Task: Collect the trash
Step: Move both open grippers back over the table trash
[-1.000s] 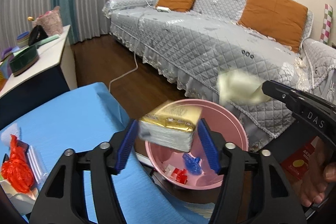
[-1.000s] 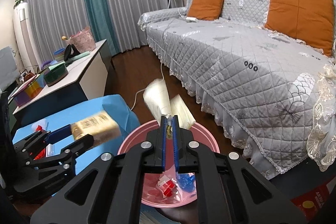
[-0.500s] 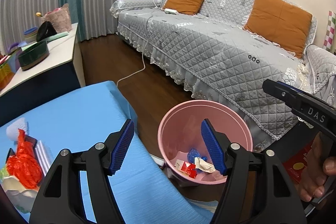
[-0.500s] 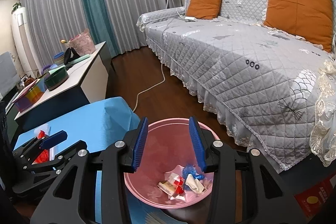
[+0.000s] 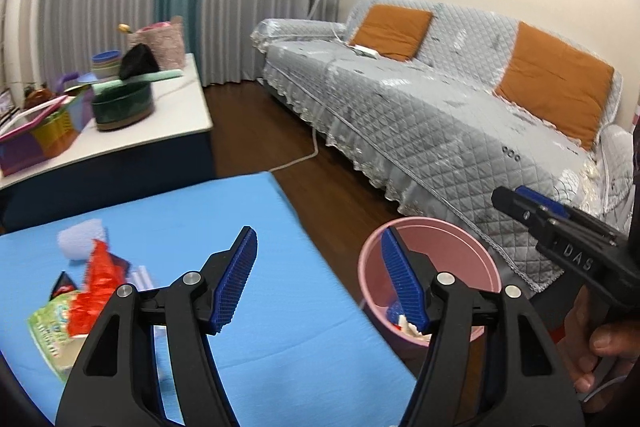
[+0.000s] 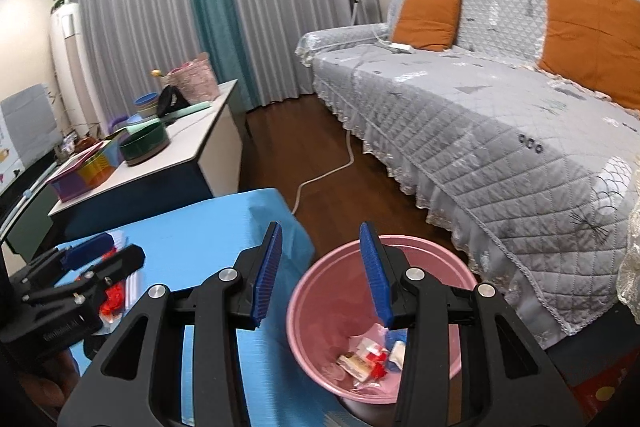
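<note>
Both grippers now empty: a second ago the left gripper (image 5: pixel 316 277) carried a gold-wrapped pack and the right gripper (image 6: pixel 322 273) pinched a pale wrapper over the pink bin (image 6: pixel 320 311); both pieces are gone from the jaws and the bin's bottom shows a mixed litter pile (image 6: pixel 370 357), so that drop looks done. Right jaws have just been opening, nothing between them, now roughly half spread. Left jaws stand wide apart, nothing held. Meaning for the task: one round finished, more trash left on the blue desk (image 5: pixel 280 307). Remaining trash sits toward the desk's left edge in the left wrist view: red crinkled wrapper (image 5: pixel 96 291), green-printed packet (image 5: pixel 52 327) just under it, a whitish wad (image 5: pixel 82 239) behind, further from the camera. Pose: left gripper angled down, its view swung off the bin onto the desk surface, bin now at its right pad. Right gripper angled down over the bin's near-left rim, straddling rim and desk's right edge. Next step likely a reach toward the red wrapper pile.
</note>
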